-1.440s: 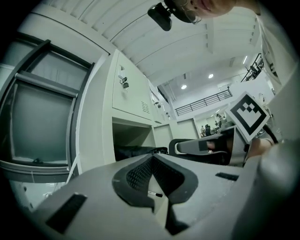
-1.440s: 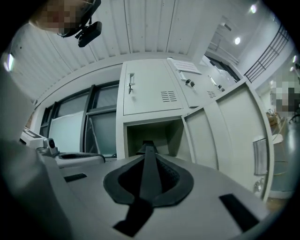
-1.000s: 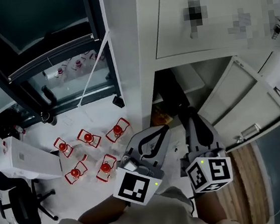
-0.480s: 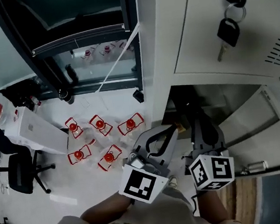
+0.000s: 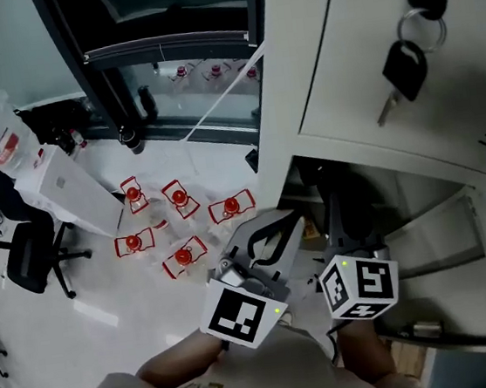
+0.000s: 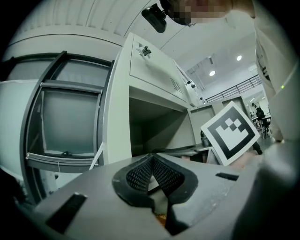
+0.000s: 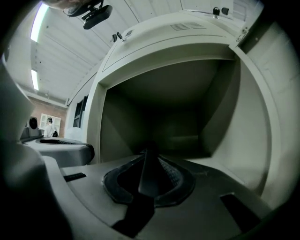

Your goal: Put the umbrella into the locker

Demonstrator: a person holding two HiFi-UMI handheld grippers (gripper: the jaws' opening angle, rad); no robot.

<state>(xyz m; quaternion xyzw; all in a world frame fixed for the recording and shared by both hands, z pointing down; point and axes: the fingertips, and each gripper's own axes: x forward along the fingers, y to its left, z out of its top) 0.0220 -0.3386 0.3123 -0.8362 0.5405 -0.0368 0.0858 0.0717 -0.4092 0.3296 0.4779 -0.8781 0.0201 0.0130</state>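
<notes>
The umbrella shows as a dark strip (image 7: 149,171) pinched between the pads of my right gripper (image 7: 150,161); little else of it can be made out. In the head view my right gripper (image 5: 340,210) is shut and points into the open locker compartment (image 5: 406,199), with a dark mass (image 5: 315,175) just ahead of it in the shadowed opening. The compartment's grey inside (image 7: 178,117) fills the right gripper view. My left gripper (image 5: 268,236) hangs beside it to the left, outside the locker's edge, shut with nothing between its pads (image 6: 140,171).
The open locker door (image 5: 453,290) swings out at lower right. Above it a shut locker door (image 5: 355,34) has keys (image 5: 402,68) hanging from it. Several red-capped bottles (image 5: 176,197) stand on the floor at left, near a white box (image 5: 68,197) and an office chair (image 5: 22,260).
The head view has swung, so the locker front and the keys now show sharper and higher. Both grippers keep nearly the same places before the opening, both still shut.
</notes>
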